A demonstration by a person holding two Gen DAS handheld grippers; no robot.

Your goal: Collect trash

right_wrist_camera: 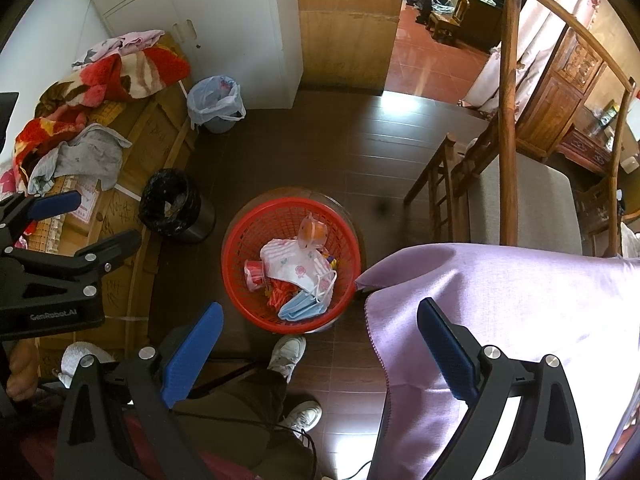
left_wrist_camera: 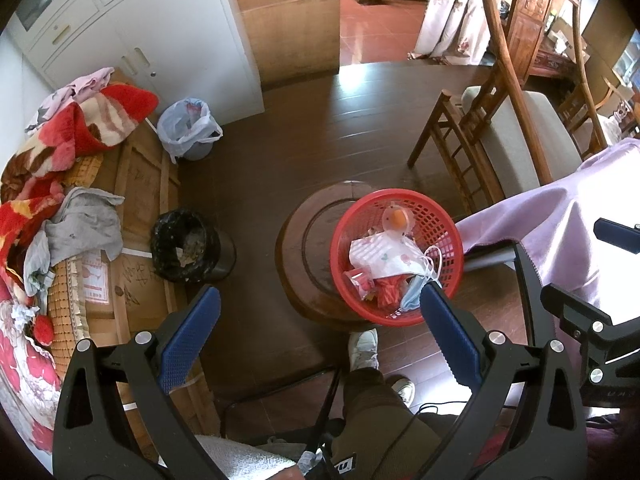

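I see the trash gathered in a red plastic basket (right_wrist_camera: 292, 216) that sits on a round wooden stool (left_wrist_camera: 298, 236) on the floor, just beside the corner of a tabletop draped in a lilac cloth (right_wrist_camera: 500, 292). In it lie a flower-printed face mask (right_wrist_camera: 298, 264), a blue surgical mask (right_wrist_camera: 302, 308), a small clear lidded cup with something orange inside (right_wrist_camera: 312, 232) and some red wrappers (right_wrist_camera: 254, 272); all of it looks light, limp and easy to snag, so I would pinch a mask by its body or ear loop, and take the cup by its rim, gently, since thin plastic probably buckles. The basket itself is stiff mesh and should lift by its rim. Two lined bins stand near the cabinet: a black-bagged bin (left_wrist_camera: 188, 246) and a pale-bagged bin (left_wrist_camera: 190, 128), either a likely destination. My left gripper (left_wrist_camera: 320, 332) hovers high over the stool, fingers spread wide with nothing between them, its right finger (left_wrist_camera: 448, 328) overlapping the basket's near rim in view, though I cannot tell whether it touches. My right gripper (right_wrist_camera: 320, 344) hangs over the cloth edge, also wide apart and empty.
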